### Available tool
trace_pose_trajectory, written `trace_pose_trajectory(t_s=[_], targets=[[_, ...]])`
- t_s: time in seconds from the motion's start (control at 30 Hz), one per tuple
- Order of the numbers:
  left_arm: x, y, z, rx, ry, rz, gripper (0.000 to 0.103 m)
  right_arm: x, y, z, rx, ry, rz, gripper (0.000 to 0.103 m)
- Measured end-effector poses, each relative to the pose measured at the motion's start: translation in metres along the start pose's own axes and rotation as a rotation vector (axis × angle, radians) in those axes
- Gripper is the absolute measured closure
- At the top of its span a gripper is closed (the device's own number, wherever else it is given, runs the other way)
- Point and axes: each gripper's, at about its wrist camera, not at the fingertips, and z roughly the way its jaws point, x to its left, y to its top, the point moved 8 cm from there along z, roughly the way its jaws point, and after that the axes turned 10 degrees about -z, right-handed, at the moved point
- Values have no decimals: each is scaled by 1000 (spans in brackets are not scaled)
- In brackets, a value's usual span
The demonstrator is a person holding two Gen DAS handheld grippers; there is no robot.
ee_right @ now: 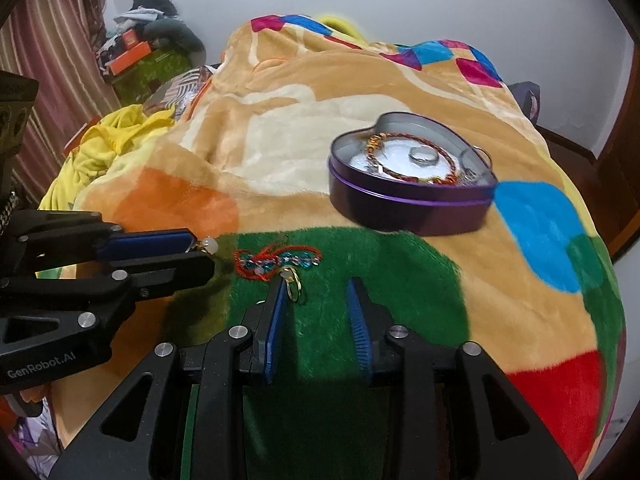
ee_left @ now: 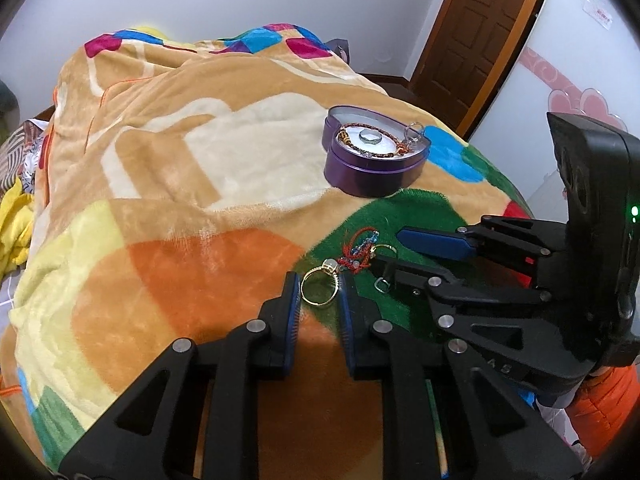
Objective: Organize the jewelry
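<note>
A purple heart-shaped tin (ee_left: 374,174) (ee_right: 412,204) sits on the blanket holding a braided bracelet (ee_left: 376,140) (ee_right: 416,160) and a clear ring (ee_left: 370,136) (ee_right: 423,157). A gold ring with a pale stone (ee_left: 320,288) lies between the jaws of my left gripper (ee_left: 318,294), which looks closed onto it; its stone (ee_right: 210,245) shows at that gripper's tip (ee_right: 200,250) in the right wrist view. A red cord bracelet with blue beads (ee_left: 360,252) (ee_right: 276,260) and a second gold ring (ee_right: 294,286) (ee_left: 384,248) lie on the green patch. My right gripper (ee_right: 316,292) (ee_left: 384,248) is open just behind that ring.
The colourful plush blanket (ee_left: 180,200) (ee_right: 520,280) covers a bed. Yellow clothes (ee_right: 116,140) and boxes (ee_right: 128,56) lie at the left. A small silver ring (ee_left: 382,284) lies near the right gripper's fingers. A wooden door (ee_left: 472,32) stands at the back right.
</note>
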Motion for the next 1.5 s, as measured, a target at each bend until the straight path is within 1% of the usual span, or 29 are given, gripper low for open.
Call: trace_pose_trajectory(t_s=[0.2,0.3,0.33,0.5,0.77,1.1,1.27,1.5], targets=[[0,0,0,0,0,-9,85,6,2,0,-2,-4,-41,73],[-1,1,-1,0,2,-11,85,7,4,0,-14,10,-40,81],[-1,2,-1,-1,4,-12,85,8,4,0,-17,19,-42,86],[-1,5,-5,-11,8,-16,85,10,6,-7,-44,48,-29,86],[-8,17,-15,-43,-1,-11,85,2,11,-24,-82,7,-19,86],[-27,41,-24,-97,-28,7,85,-21,25,-55,-170,-42,23,86],[-33,54,-25,-119,-36,16,85,-32,30,-64,-198,-72,37,86],[-40,73,-23,-145,-50,22,85,-51,37,-73,-236,-93,75,86]])
